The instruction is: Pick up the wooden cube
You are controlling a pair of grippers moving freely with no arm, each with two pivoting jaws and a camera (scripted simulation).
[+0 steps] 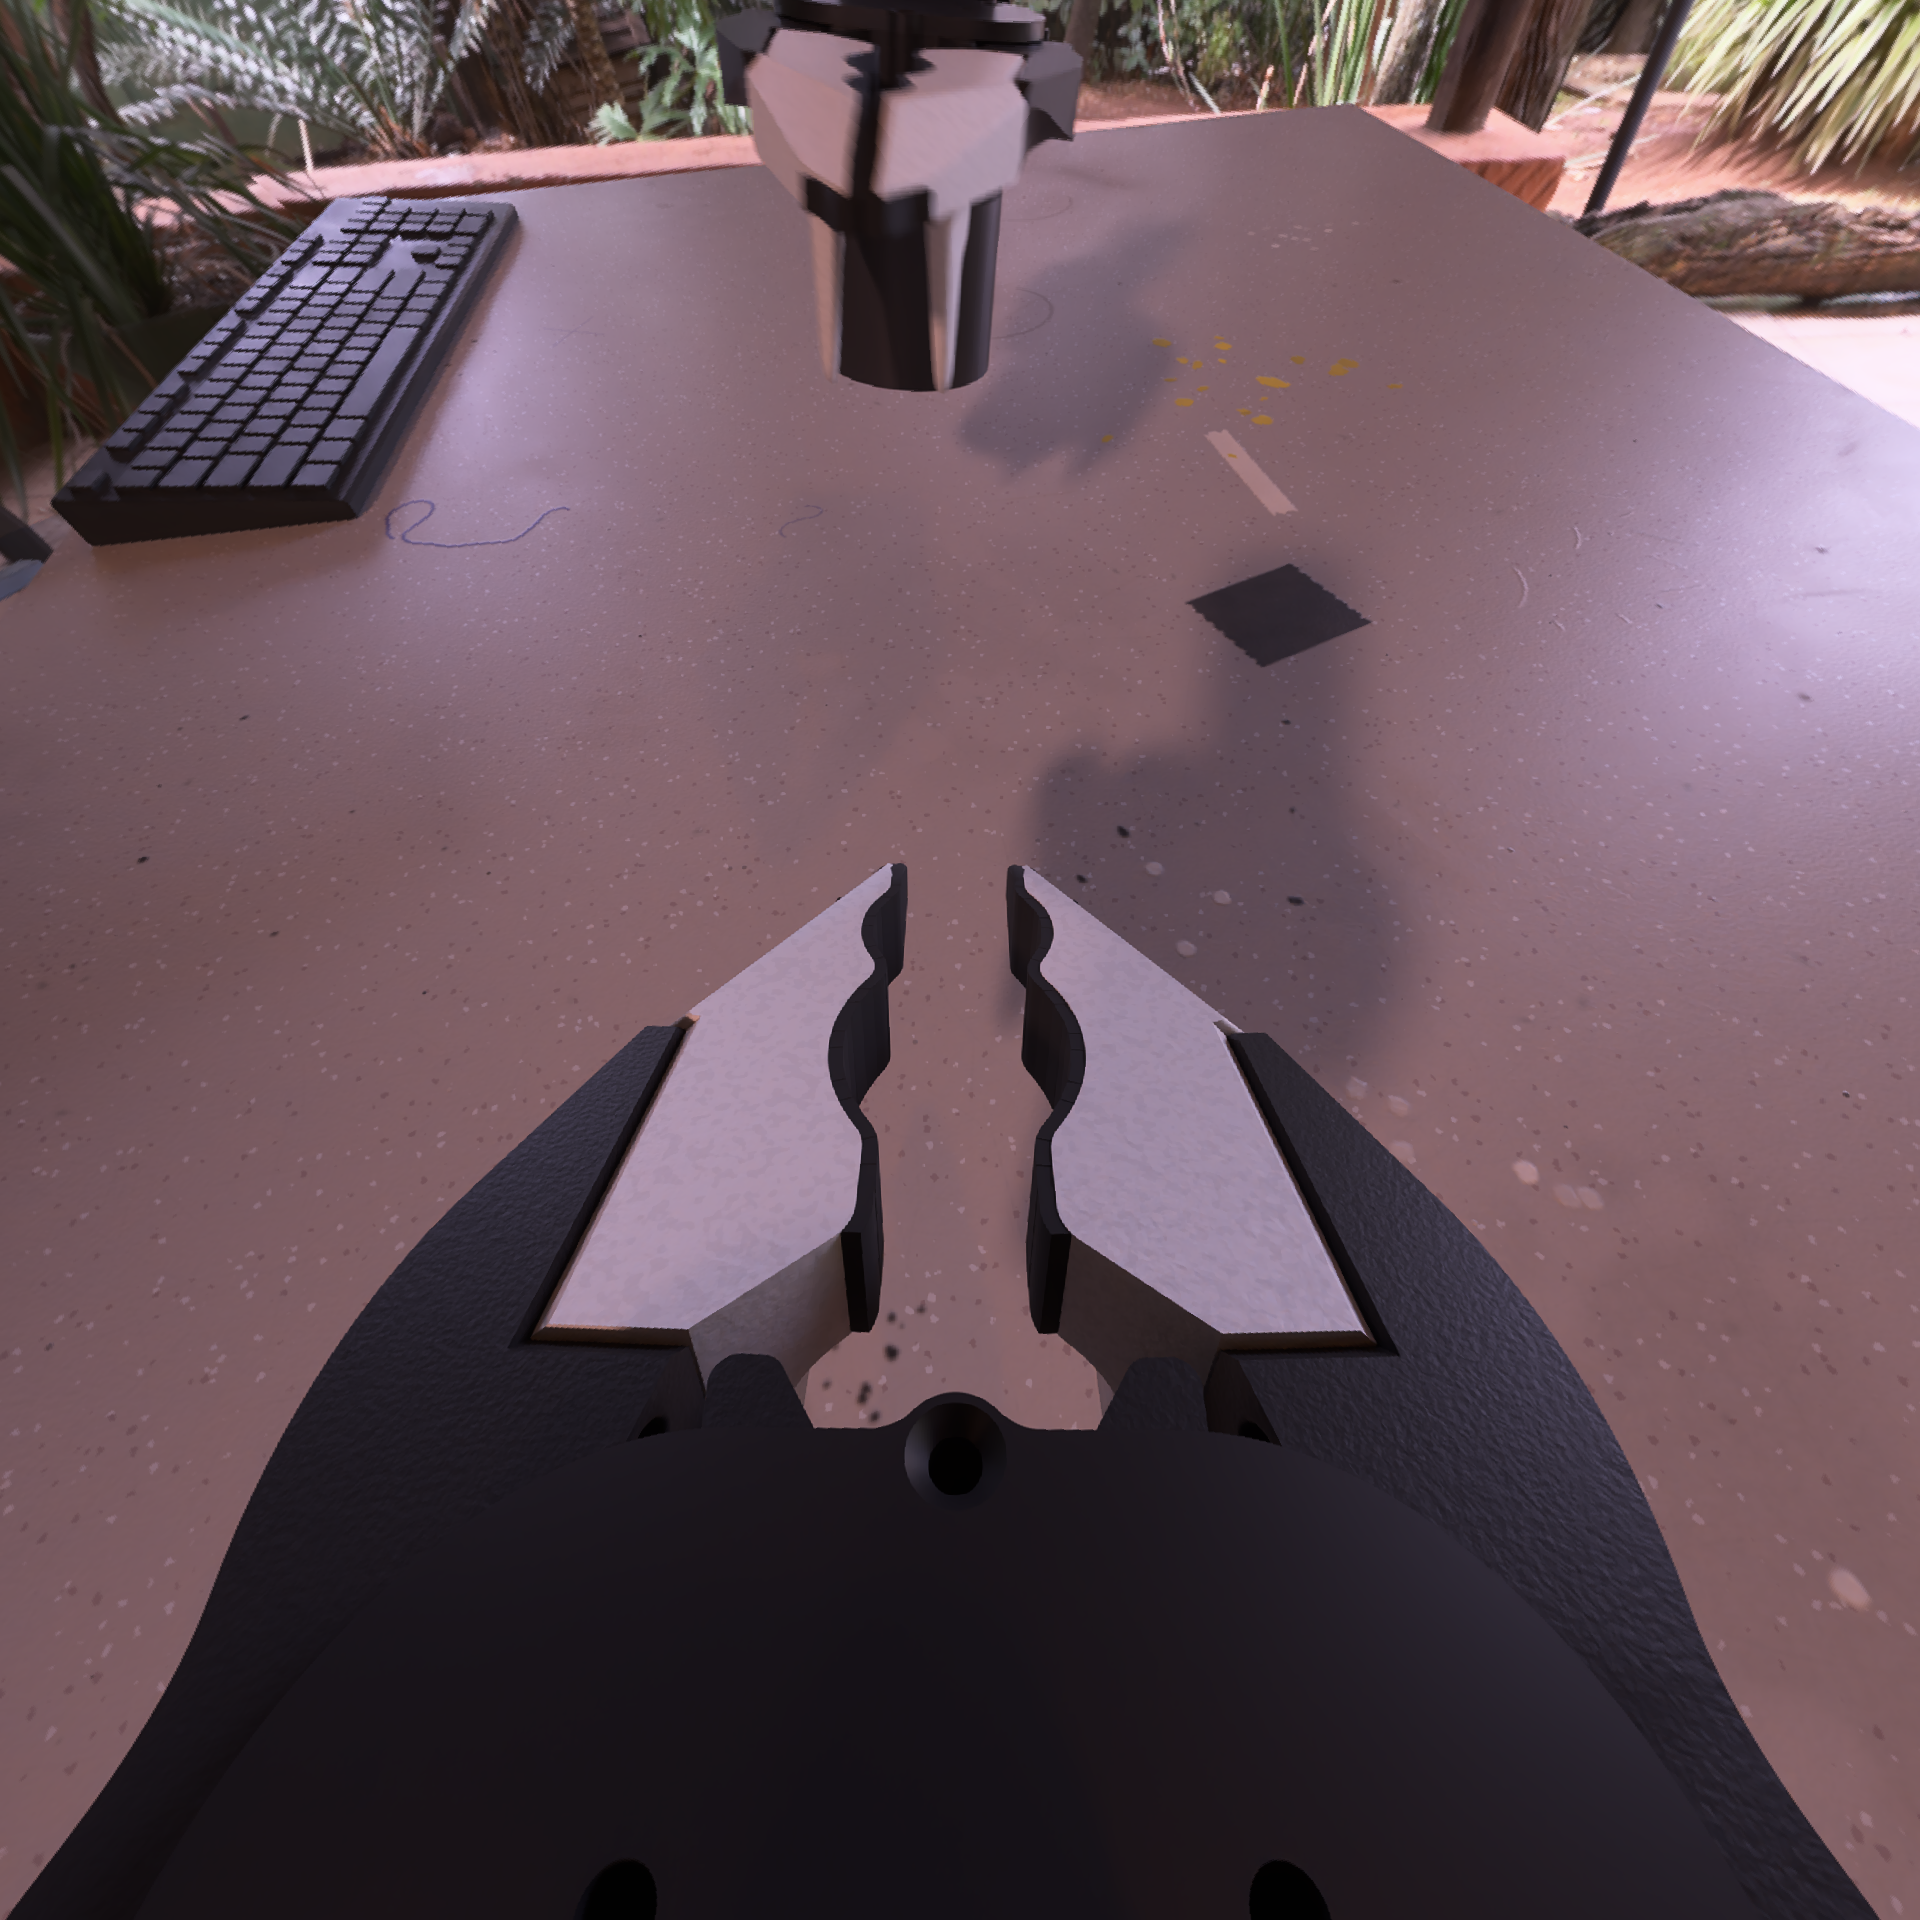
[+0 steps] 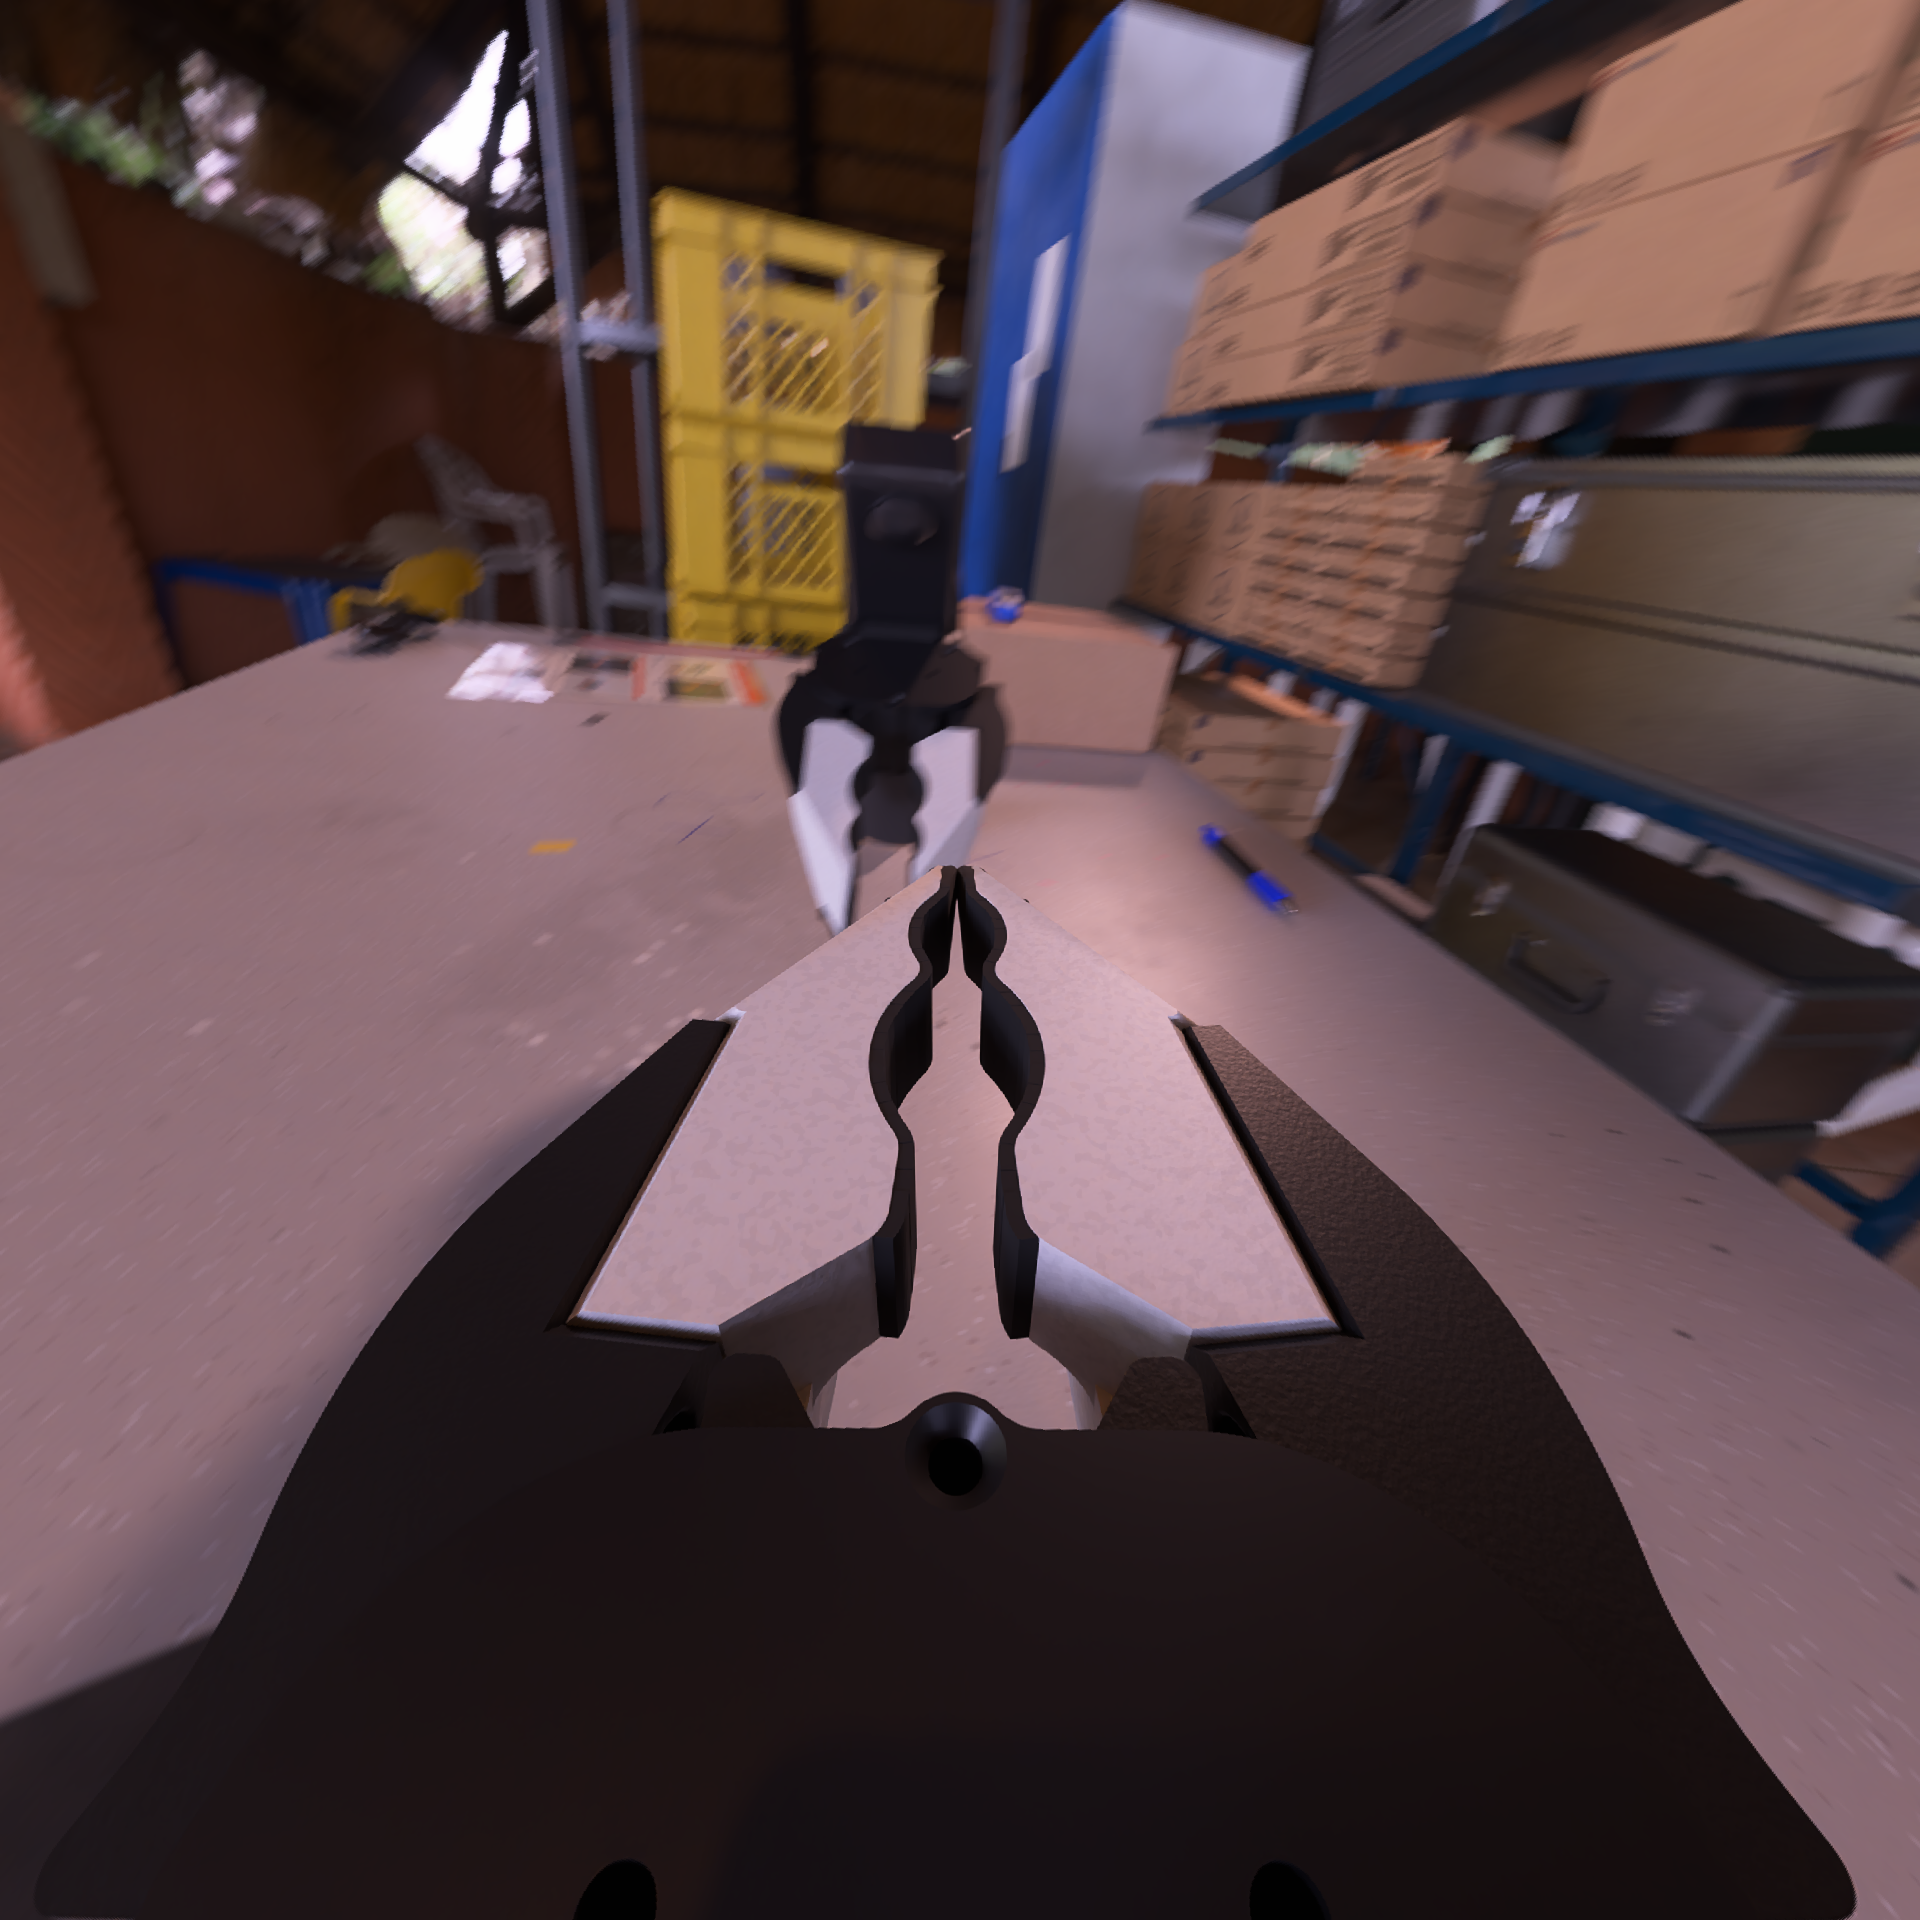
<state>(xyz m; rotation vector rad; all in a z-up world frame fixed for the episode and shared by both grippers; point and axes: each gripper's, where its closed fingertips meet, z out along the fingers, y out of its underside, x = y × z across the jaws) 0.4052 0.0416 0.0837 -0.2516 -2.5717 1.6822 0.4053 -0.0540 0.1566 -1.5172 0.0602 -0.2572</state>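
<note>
Left wrist view: left tongs (image 1: 956, 878) sit low over the counter (image 1: 520, 831), pointing to 12 o'clock. The jaws stand at a narrow gap with nothing between them and bare counter showing through. Right tongs (image 1: 914, 260) hang at 12 o'clock, well ahead, tips down just above the counter, fingers drawn together. Keyboard (image 1: 301, 364) lies at 10 o'clock by the far left edge, its long axis running toward 1 o'clock. A flat dark square (image 1: 1278, 613) lies on the counter at 1 o'clock. Beyond it are a pale tape strip (image 1: 1252, 473) and yellow specks (image 1: 1257, 384). A blue scribble (image 1: 468, 525) sits just in front of the keyboard. Right wrist view: the right tongs' (image 2: 956, 878) tips are touching, closed on nothing. The left tongs (image 2: 888, 831) face back at 12 o'clock, fingers a little apart. A pen (image 2: 1247, 868) lies at 1 o'clock near the counter's (image 2: 312, 935) right edge. A cardboard box (image 2: 1070, 675) stands behind the left tongs, with papers (image 2: 613, 675) at 11 o'clock. Off the counter are yellow crates (image 2: 779, 416) at 12 o'clock and shelves of boxes (image 2: 1351, 260) at 2 o'clock. Cube: seen in neither view, so its place, heading and axis cannot be told.
</note>
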